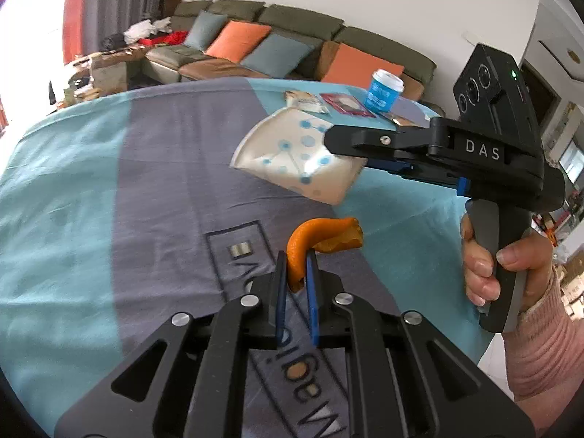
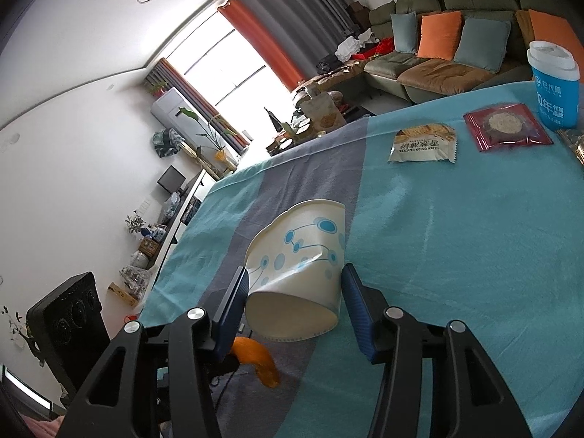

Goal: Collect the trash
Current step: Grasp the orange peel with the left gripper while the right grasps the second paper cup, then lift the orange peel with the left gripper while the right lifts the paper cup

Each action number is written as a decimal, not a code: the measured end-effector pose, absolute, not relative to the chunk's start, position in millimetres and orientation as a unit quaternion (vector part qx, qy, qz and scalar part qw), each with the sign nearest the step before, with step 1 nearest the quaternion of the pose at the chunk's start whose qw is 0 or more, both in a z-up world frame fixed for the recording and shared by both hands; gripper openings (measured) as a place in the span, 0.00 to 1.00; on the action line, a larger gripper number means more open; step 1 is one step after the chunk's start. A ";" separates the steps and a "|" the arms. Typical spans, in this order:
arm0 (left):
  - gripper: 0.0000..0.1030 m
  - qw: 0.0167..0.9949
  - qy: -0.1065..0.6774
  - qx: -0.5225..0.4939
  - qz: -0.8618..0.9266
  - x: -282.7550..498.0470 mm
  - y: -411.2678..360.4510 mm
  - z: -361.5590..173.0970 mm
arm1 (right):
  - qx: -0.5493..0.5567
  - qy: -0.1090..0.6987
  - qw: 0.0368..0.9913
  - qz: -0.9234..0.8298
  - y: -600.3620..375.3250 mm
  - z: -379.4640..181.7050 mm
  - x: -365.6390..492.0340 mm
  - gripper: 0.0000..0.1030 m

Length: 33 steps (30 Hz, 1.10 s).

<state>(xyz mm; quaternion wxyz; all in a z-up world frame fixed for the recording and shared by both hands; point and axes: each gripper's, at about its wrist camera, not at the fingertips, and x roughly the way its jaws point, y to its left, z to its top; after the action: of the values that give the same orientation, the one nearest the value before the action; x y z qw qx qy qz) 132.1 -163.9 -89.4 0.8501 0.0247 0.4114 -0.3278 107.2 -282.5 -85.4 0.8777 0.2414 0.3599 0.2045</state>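
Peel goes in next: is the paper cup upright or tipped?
Tipped: the paper cup lies sideways between the right gripper's fingers, base toward the camera.

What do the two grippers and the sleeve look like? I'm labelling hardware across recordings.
Both grippers are matte black with slotted arms, silver round bolt heads and blue ribbed finger pads: left gripper, right gripper. Seen from the left wrist, the right gripper has white "DAS" lettering, a green light, three round lenses and a grey pistol grip. The sleeve is pink ribbed knit.
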 end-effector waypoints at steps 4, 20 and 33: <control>0.10 0.861 0.399 0.021 -0.314 123.4 -149.2 -81.0 | 0.241 0.354 0.879 0.210 -278.4 -83.2 106.2 0.49; 0.10 0.892 0.375 -0.011 -0.251 91.3 -75.6 -60.8 | 0.233 0.347 0.873 0.250 -255.0 -79.9 107.1 0.49; 0.10 0.903 0.374 -0.043 -0.206 75.2 -31.6 -59.4 | 0.218 0.354 0.863 0.288 -224.6 -76.9 106.0 0.49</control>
<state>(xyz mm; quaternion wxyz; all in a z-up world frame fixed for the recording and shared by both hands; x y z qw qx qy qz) 75.2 -31.6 -59.4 0.9033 -0.0431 0.3736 -0.2063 106.0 -224.6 -76.9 0.8630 0.2178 0.3536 0.2877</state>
